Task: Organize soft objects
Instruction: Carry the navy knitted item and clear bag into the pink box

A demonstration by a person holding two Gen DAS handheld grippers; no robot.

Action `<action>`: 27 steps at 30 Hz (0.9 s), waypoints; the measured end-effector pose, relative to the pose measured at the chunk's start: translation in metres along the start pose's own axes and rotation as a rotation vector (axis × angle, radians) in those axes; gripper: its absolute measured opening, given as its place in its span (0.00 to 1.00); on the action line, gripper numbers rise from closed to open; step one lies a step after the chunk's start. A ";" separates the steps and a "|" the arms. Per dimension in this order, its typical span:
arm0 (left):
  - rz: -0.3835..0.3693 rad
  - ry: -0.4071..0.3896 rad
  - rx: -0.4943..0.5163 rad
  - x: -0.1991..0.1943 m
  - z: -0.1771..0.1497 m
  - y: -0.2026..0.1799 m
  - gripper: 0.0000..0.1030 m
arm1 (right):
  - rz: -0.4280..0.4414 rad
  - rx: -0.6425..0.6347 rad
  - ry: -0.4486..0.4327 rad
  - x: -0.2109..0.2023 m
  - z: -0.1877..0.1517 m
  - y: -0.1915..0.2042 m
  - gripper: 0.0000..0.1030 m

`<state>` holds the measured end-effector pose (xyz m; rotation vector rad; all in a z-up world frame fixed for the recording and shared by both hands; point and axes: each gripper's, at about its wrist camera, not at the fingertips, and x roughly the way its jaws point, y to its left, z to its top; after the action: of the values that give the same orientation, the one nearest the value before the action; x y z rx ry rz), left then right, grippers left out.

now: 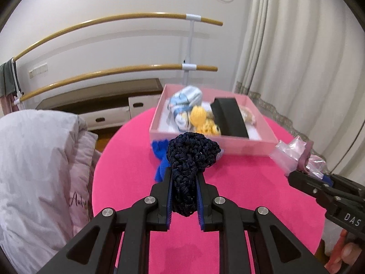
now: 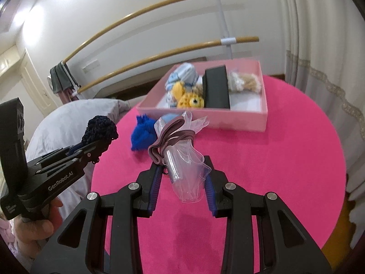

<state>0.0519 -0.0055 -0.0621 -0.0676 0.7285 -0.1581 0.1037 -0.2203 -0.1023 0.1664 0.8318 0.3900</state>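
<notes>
My left gripper (image 1: 184, 174) is shut on a navy crocheted piece (image 1: 194, 153), held above the round pink table (image 1: 246, 182). It shows again at the left of the right wrist view as the left gripper (image 2: 100, 143), with the navy piece (image 2: 100, 129) in it. My right gripper (image 2: 182, 164) is shut on a clear plastic bag (image 2: 187, 171) that has mauve elastic bands (image 2: 168, 137) around it. The same gripper, the right gripper (image 1: 303, 178), enters the left wrist view from the right. A bright blue knitted item (image 2: 142, 134) lies on the table before a pink box (image 2: 228, 116).
The pink box (image 1: 212, 140) holds a blue-and-white striped cloth (image 1: 186, 101), yellow crocheted toys (image 1: 203, 119), a black box (image 1: 230, 116) and a beige item (image 2: 246, 81). White bedding (image 1: 38, 159) lies left of the table. Wooden rails (image 1: 114, 20) and a curtain (image 1: 296, 68) stand behind.
</notes>
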 end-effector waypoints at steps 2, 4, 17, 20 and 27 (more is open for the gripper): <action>0.000 -0.019 0.003 -0.002 0.010 0.002 0.14 | -0.005 -0.008 -0.019 -0.004 0.010 0.000 0.31; -0.003 -0.030 0.002 -0.001 0.019 0.004 0.14 | -0.009 -0.012 -0.039 -0.008 0.022 -0.001 0.31; -0.034 -0.048 0.011 0.048 0.090 0.010 0.14 | -0.081 0.001 -0.095 0.000 0.094 -0.027 0.32; -0.040 -0.043 0.012 0.065 0.107 0.010 0.14 | -0.094 0.007 -0.096 0.005 0.106 -0.033 0.32; -0.047 -0.034 0.018 0.107 0.143 0.006 0.14 | -0.120 0.029 -0.072 0.029 0.130 -0.051 0.32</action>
<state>0.2266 -0.0163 -0.0266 -0.0703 0.6918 -0.2076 0.2318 -0.2541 -0.0505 0.1555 0.7721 0.2578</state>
